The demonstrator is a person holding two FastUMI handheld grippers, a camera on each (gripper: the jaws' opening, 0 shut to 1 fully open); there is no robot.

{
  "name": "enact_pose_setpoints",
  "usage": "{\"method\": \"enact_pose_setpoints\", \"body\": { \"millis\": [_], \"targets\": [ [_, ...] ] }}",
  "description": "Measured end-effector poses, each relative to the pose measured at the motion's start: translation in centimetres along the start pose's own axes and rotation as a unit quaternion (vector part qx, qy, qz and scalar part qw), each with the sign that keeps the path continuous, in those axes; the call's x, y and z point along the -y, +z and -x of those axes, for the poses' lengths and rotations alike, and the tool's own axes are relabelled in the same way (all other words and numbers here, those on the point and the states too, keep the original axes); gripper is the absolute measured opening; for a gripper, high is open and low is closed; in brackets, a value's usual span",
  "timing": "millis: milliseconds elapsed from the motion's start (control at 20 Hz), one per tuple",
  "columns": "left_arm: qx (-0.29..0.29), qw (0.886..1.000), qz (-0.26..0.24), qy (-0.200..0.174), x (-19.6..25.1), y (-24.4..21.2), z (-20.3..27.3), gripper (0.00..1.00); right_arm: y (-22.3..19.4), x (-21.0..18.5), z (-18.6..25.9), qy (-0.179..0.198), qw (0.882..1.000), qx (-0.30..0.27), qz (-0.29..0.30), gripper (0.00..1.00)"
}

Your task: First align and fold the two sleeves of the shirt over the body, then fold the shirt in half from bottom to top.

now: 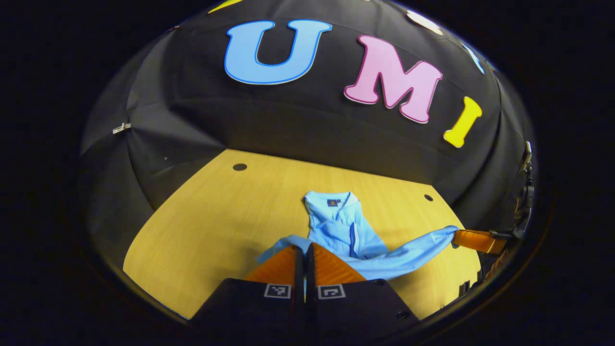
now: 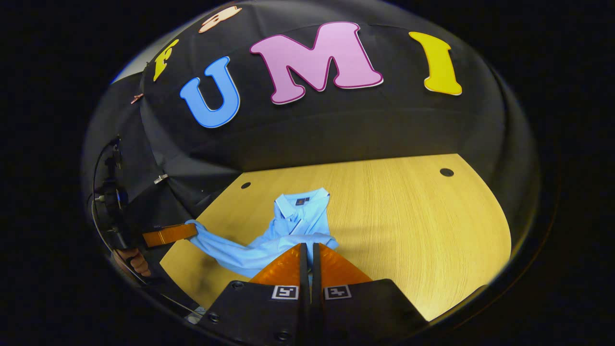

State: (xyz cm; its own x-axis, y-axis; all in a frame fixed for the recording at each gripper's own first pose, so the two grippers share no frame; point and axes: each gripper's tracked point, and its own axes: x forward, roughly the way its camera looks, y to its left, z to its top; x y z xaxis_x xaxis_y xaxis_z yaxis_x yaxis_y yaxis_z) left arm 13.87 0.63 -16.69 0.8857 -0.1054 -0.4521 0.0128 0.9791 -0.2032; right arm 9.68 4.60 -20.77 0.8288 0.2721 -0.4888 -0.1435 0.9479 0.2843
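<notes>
Pinching one light blue shirt at two spots: your left gripper and right gripper each have jaws clamped together on a sleeve, with the collar lying ahead of both on the one wooden table.

shirt hem hidden behind closed fingers, collar label too small — unreadable

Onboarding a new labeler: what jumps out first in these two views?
The light blue shirt on the wooden table, collar toward the booth wall. Each gripper is shut on shirt fabric: the left gripper at the near edge of its own view, the right gripper likewise in its own, with a sleeve stretched out sideways between them.
</notes>
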Motion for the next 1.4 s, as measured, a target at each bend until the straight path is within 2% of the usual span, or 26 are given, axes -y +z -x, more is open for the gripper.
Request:
{"method": "enact_pose_setpoints", "body": {
  "millis": [350,550,700,1000,1400],
  "targets": [
    [0.033,0.999,0.005,0.03,-0.6,6.3,-10.8,0.06,3.5,3.0,-11.2,-0.021,1.0,0.007,0.016,0.05],
    [0.02,0.998,0.007,0.063,-2.1,6.6,-17.1,0.06,3.0,6.0,-17.2,-0.049,0.999,-0.013,0.01,0.05],
    [0.006,0.996,0.011,0.084,-3.2,5.6,-21.0,0.06,2.2,7.5,-20.9,-0.057,0.998,-0.028,-0.001,0.05],
    [-0.02,0.994,0.01,0.109,-4.2,4.1,-26.2,0.06,1.5,9.1,-26.0,-0.066,0.997,-0.049,-0.005,0.05],
    [-0.066,0.99,-0.024,0.124,-5.0,1.5,-28.7,0.06,-1.4,10.0,-28.4,-0.08,0.993,-0.088,-0.017,0.05]
  ]
}}
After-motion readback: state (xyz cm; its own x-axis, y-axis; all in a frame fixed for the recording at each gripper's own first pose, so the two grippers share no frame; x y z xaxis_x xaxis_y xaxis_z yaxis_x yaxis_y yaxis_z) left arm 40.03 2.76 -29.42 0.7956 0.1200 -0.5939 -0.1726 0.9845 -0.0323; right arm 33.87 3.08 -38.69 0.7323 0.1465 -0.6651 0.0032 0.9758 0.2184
